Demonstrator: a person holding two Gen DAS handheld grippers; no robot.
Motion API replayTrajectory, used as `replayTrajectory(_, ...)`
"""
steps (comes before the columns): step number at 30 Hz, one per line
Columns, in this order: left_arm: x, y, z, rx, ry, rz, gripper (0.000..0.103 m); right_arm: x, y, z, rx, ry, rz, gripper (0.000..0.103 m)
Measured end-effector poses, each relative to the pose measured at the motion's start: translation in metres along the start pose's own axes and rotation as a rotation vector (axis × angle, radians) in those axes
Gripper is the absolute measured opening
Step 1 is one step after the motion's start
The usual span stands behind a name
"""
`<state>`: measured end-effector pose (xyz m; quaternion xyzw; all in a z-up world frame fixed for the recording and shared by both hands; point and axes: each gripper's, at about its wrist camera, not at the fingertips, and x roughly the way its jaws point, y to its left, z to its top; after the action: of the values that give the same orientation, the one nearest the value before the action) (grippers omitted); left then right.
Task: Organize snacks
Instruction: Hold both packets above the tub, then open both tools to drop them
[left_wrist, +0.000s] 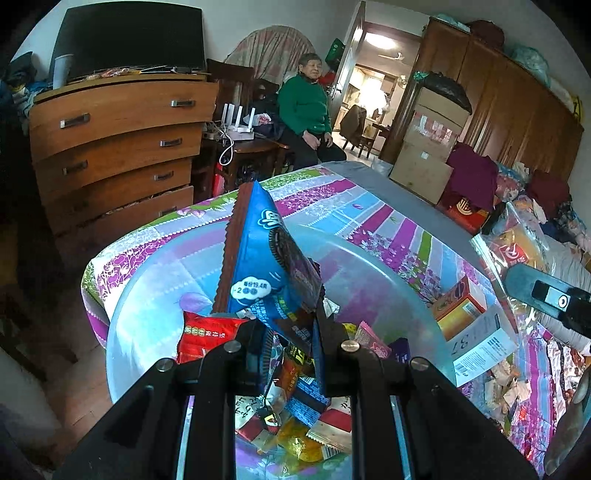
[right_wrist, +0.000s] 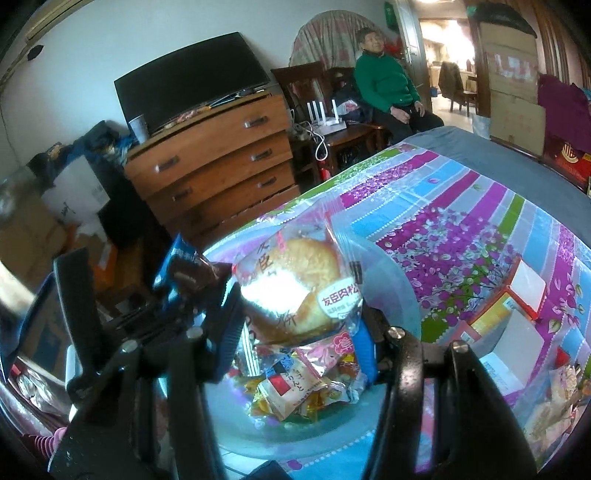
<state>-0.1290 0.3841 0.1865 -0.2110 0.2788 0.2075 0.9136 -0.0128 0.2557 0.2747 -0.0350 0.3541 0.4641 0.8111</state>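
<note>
Bedroom clutter surrounds you, and the floral patchwork bedspread (left_wrist: 388, 229) carries the work. Directly below both tongs sits the translucent round plastic tub (left_wrist: 155, 280), already part-filled with small wrapped snacks, so everything you carry is poised over its mouth for dropping.

Your left gripper (left_wrist: 288, 347) is clamped narrow on the lower edge of the blue cookie packet (left_wrist: 258, 266), which stands upright above the jaws. That thin edge hold is probably why it rises so tall. Your right gripper (right_wrist: 299, 332) holds wider, its jaws pressing the sides of the clear-wrapped round bun (right_wrist: 295, 288), likely to spare the soft bread.

Beyond the tub, to the right of your tongs, orange and white cardboard boxes (left_wrist: 458, 306) lie on the bedspread, still outside it. Farther off stand a wooden chest of drawers (left_wrist: 118, 147) and a seated person in a green sweater (left_wrist: 304, 107).

Only the left view shows the red packet (left_wrist: 207, 336) in the tub; only the right view shows both packets together.
</note>
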Motion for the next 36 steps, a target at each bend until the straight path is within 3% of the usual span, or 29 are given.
replayTrajectory(36,0.007,-0.003,0.001,0.003,0.016,0.006,0.018,0.021,0.008,0.000,0.016,0.019,0.020,0.054)
